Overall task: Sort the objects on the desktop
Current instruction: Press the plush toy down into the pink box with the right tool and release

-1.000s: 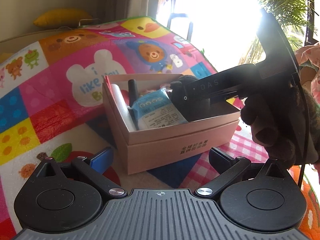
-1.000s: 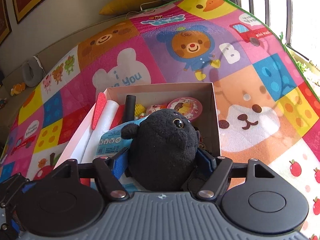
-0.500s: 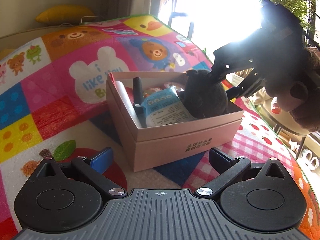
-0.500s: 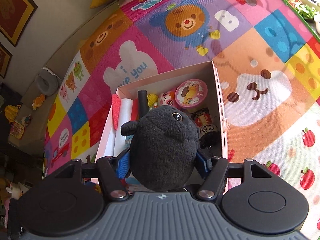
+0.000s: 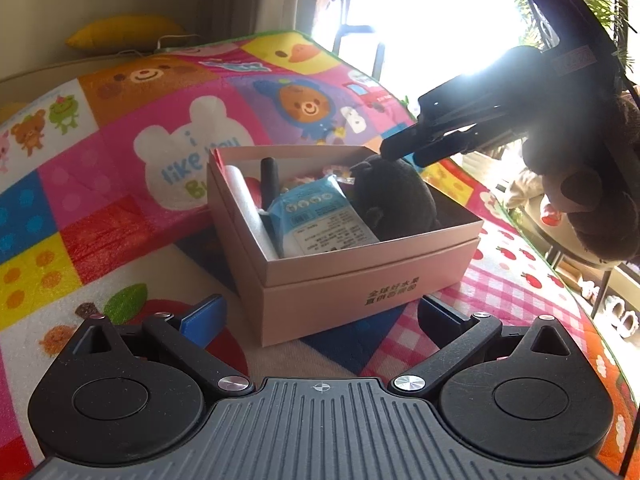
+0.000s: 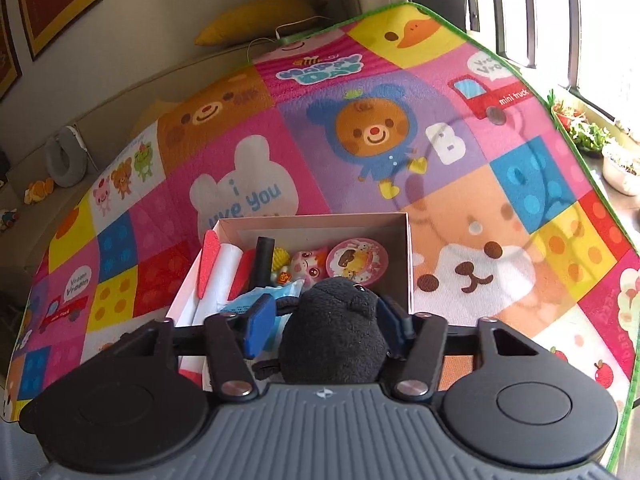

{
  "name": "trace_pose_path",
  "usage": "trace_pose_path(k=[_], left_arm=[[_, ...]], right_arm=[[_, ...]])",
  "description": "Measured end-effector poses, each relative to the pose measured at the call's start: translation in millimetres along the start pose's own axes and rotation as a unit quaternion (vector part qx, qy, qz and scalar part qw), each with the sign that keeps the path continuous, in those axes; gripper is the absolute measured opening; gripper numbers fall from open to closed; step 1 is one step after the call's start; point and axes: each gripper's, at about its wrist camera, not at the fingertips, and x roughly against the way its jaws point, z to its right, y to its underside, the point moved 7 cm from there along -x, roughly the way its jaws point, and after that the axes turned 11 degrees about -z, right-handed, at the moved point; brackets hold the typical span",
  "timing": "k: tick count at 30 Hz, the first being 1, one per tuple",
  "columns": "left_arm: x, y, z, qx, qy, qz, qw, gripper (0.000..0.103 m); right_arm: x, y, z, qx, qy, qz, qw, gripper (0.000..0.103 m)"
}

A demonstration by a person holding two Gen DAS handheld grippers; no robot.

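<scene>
Right gripper (image 6: 324, 320), jaws closing, hangs above the black plush (image 6: 334, 340), not gripping it. Plush sits in the pink box (image 5: 360, 280), at its three o'clock side.

You have one box (image 6: 404, 256) on one mat (image 6: 460, 160). In the box you can count one black plush (image 6: 336, 340), one blue packet (image 5: 320, 216), one white roll (image 6: 222, 276), one black stick (image 6: 264, 256), one round pink tin (image 6: 357, 260), one pink pig toy (image 6: 308, 262) and one small yellow toy (image 6: 281, 258). Two tongs are in view, left (image 5: 320, 312) and right (image 6: 320, 320). One yellow cushion (image 6: 256, 20) lies beyond the mat.
</scene>
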Motion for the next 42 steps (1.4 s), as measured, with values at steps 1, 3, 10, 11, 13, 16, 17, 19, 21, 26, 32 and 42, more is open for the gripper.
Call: trace_pose_path(k=[1,3,10,11,13,16,17,19,21,26,32,42], left_arm=[[0,0,2,-0.003,0.001,0.000,1.0000,0.103],[1,0,5,-0.012,0.001,0.001,0.9999,0.103],[-1,0,-1,-0.007,-0.009,0.005,0.9999,0.103],[-2,-1,-2,-0.002,-0.006,0.005,1.0000,0.103],[-5,-2,-2,0.003,0.004,0.007,1.0000,0.103],[-6,-4,2,-0.002,0.018,0.010,0.9998,0.103],[-7,-4,2,-0.004,0.022,0.011,0.9997,0.103],[-7,-4,1,-0.004,0.027,0.010,0.9996,0.103],[-6,-3,-3,-0.004,0.031,0.010,0.9995,0.103],[3,-1,-23,0.003,0.003,0.019,0.9998,0.103],[14,0,-64,0.033,-0.024,0.026,0.9988,0.103],[27,21,-78,0.073,-0.143,-0.012,0.9869,0.103]], right_arm=[[-4,1,-3,0.006,0.001,-0.006,1.000,0.040],[-17,4,-6,0.010,0.016,-0.016,1.000,0.040],[17,0,16,-0.043,-0.010,0.060,0.997,0.103],[23,1,23,-0.058,-0.005,0.083,0.995,0.103],[17,6,41,-0.091,-0.019,0.069,0.993,0.103],[-9,21,60,-0.168,-0.078,0.013,0.983,0.103],[-19,27,63,-0.190,-0.099,-0.003,0.977,0.103],[-31,33,61,-0.214,-0.133,-0.016,0.968,0.103],[-37,32,56,-0.224,-0.150,-0.017,0.963,0.103],[-47,23,30,-0.214,-0.140,-0.024,0.966,0.103],[-64,4,-18,-0.173,-0.152,-0.032,0.973,0.103],[-23,28,-31,-0.164,-0.053,0.030,0.985,0.103]])
